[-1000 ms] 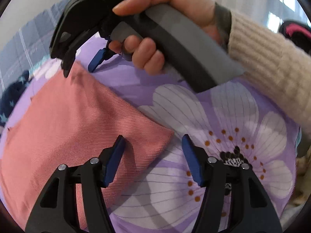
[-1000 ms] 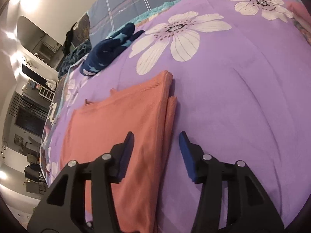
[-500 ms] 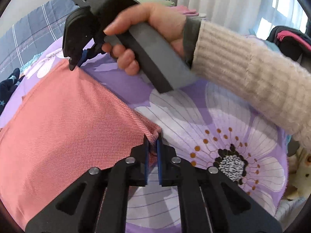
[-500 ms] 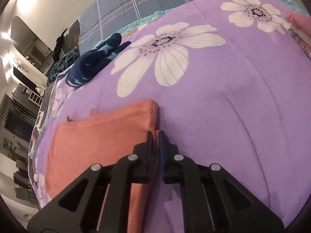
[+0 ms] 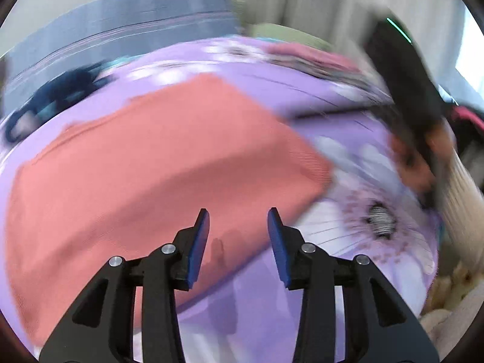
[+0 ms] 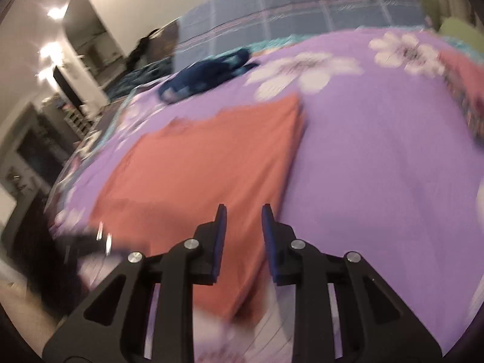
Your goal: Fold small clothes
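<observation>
A salmon-pink cloth lies folded flat on the purple flowered bedspread. My left gripper hovers over the cloth's near part, its jaws opening with nothing pressed between them. In the right wrist view the same cloth stretches away from my right gripper, whose jaws are also opening over the cloth's near right edge without pinching it. The right gripper's body, held by a hand with a cream knitted sleeve, shows blurred at the right of the left wrist view.
A dark navy garment lies crumpled at the far side of the bed, before a grey checked blanket. More pink folded clothes sit at the far right. The bed's edge and a room with furniture lie to the left.
Half a second ago both grippers were shut on the pink cloth's edge. Both have let go, their jaws stand apart, and they have drawn back. Both views are motion-blurred.
</observation>
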Motion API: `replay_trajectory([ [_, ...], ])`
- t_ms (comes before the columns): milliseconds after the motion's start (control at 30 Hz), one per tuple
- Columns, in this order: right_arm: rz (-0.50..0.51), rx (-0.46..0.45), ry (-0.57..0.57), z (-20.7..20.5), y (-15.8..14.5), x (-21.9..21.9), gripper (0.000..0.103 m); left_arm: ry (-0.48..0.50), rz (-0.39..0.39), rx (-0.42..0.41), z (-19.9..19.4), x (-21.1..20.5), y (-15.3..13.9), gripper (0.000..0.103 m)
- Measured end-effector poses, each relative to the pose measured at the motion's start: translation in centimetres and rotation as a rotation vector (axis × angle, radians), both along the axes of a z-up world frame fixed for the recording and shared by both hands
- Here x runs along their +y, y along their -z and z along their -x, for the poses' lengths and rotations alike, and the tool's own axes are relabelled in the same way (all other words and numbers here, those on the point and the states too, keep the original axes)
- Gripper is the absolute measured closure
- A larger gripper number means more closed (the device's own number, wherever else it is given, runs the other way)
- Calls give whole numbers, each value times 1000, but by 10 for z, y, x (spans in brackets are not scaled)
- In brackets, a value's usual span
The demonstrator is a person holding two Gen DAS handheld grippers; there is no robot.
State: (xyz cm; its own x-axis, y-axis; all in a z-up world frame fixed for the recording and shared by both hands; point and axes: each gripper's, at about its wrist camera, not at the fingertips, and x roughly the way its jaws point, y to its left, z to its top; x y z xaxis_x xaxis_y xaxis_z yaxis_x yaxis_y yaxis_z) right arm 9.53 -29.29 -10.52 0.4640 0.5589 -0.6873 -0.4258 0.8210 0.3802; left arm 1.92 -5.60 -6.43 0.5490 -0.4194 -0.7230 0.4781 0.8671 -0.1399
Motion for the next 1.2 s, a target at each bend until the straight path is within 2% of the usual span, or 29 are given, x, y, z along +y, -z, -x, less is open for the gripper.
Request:
replay_trajectory([
  [67,68,28,13,15,17,2,79,-123,4,-9,4,43,-3,63],
  [100,116,35,34,22,27,1,85,-178,4,-17,5,62,-5,62],
  [167,149,23,65,30,25,2,87,-317,-10,-43,14,111,-9,61],
  [200,200,28,87,33,18,8,87,-364,-20,-50,14,127,-8,61],
  [233,269,20,117,35,12,14,85,-446,-35,-57,18,153,-8,61],
  [267,383,-5,171,37,5,23,69,-506,-40,-54,21,170,-8,61],
  [300,535,-70,237,40,-5,35,63,-560,-35,-47,24,189,-5,61],
  [333,605,-121,260,43,-12,45,64,-620,-21,-41,31,212,-4,61],
  [367,627,-164,256,48,-20,55,64,-656,-14,-42,33,225,-5,61],
  [467,520,-283,112,68,-47,102,64,-726,5,-54,52,251,-4,61],
  [533,494,-378,-47,89,-50,155,62,-750,24,-56,61,263,0,61],
  [667,542,-507,-379,126,-24,260,61,-739,74,-64,66,266,4,60],
  [767,552,-500,-520,141,1,320,61,-709,103,-63,56,273,11,53],
  [833,600,-499,-548,140,19,350,61,-662,146,-36,47,280,15,53],
  [933,660,-531,-538,138,35,369,61,-567,219,30,18,290,22,53],
  [1067,653,-517,-505,120,39,377,59,-440,236,89,-41,291,28,54],
  [1200,664,-517,-473,112,39,380,59,-324,337,153,-99,283,38,56],
])
